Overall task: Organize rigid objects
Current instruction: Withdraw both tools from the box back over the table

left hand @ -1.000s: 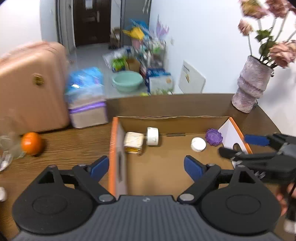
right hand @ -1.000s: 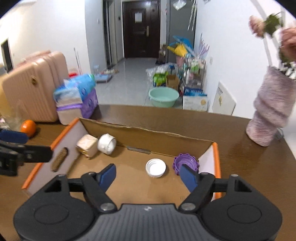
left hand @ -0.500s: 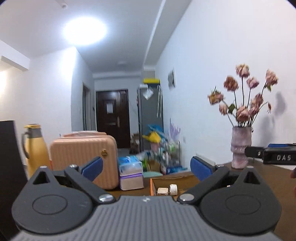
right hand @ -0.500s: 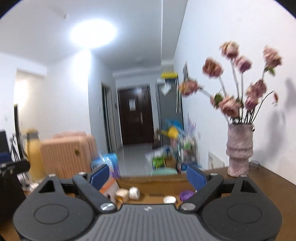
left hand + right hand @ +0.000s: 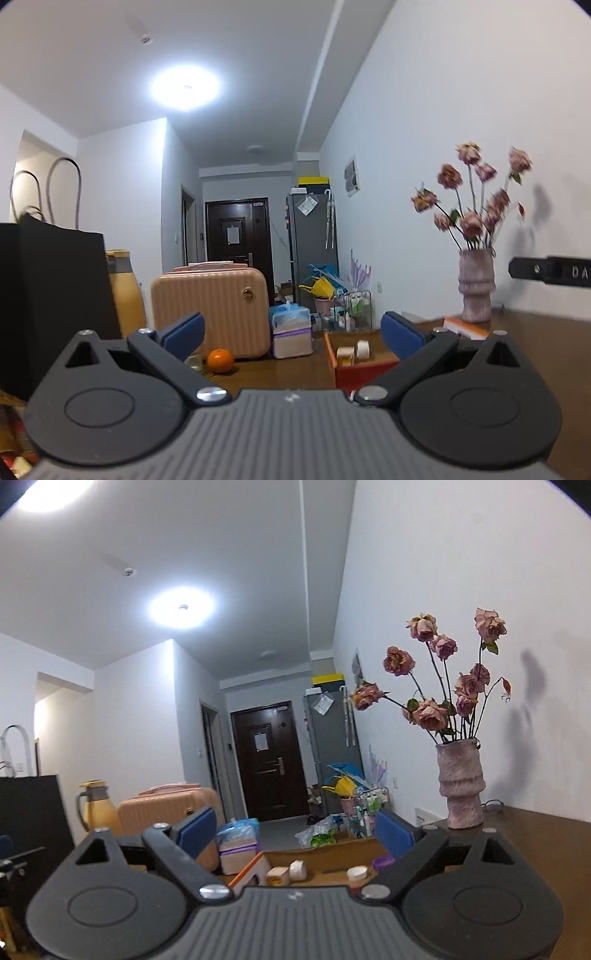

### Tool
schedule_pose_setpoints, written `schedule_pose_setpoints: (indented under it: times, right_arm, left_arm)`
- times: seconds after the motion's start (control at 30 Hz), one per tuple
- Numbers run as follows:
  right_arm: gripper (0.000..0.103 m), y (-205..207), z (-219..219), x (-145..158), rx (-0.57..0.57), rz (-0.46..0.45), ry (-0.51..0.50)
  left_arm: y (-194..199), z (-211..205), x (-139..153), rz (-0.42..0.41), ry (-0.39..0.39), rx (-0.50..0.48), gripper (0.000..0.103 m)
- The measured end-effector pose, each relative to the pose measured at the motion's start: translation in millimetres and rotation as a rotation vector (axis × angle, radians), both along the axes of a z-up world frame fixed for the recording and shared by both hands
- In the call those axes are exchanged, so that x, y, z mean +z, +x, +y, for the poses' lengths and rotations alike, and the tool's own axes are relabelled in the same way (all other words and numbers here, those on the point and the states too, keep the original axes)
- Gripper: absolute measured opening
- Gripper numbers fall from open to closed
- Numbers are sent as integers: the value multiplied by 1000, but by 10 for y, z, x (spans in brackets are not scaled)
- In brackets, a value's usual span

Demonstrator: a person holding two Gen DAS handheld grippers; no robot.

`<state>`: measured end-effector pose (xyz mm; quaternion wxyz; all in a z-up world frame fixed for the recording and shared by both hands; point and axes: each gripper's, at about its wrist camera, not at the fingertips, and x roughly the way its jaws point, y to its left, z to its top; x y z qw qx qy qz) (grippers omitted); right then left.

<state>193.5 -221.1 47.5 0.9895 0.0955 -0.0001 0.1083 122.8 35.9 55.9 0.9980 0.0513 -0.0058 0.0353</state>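
Both grippers are held level above the wooden table (image 5: pixel 546 354), looking out across the room. The left gripper (image 5: pixel 291 334) has its blue-padded jaws spread wide with nothing between them, and the right gripper (image 5: pixel 293 830) is the same, wide apart and empty. The things to sort lie in a shallow cardboard box (image 5: pixel 360 367) with orange sides, which sits on the table just ahead of both grippers. In the right wrist view a small tan block (image 5: pixel 277 876) rests near the box's left wall, with a white roll (image 5: pixel 297 869) just beside it on its right. Farther right on the box floor are a white cap (image 5: pixel 357 873) and a purple lid (image 5: pixel 382 862), near each other; the right jaw hides part of the purple one. In the left wrist view only the block (image 5: pixel 345 356) and the roll (image 5: pixel 363 349) show over the box edge. Left of the box, an orange (image 5: pixel 220 361) sits on the table in front of a pink suitcase (image 5: pixel 210 314), with a stack of tissue packs (image 5: pixel 290 332) between suitcase and box. A vase of dried roses (image 5: pixel 461 786) stands at the table's far right by the wall. Part of the right gripper's black body (image 5: pixel 550 271) shows at the right edge of the left view.
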Motion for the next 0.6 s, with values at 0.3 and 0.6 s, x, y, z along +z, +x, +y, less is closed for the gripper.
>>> schedule_pose_setpoints:
  times: [0.3, 0.6]
  right_arm:
    - [98, -821, 182, -320, 39, -15, -6]
    - [101, -1334, 282, -550, 44, -46, -80]
  left_arm:
    - [-754, 118, -382, 7, 19, -17, 103]
    - [-1035, 70, -540, 45, -44, -44, 103]
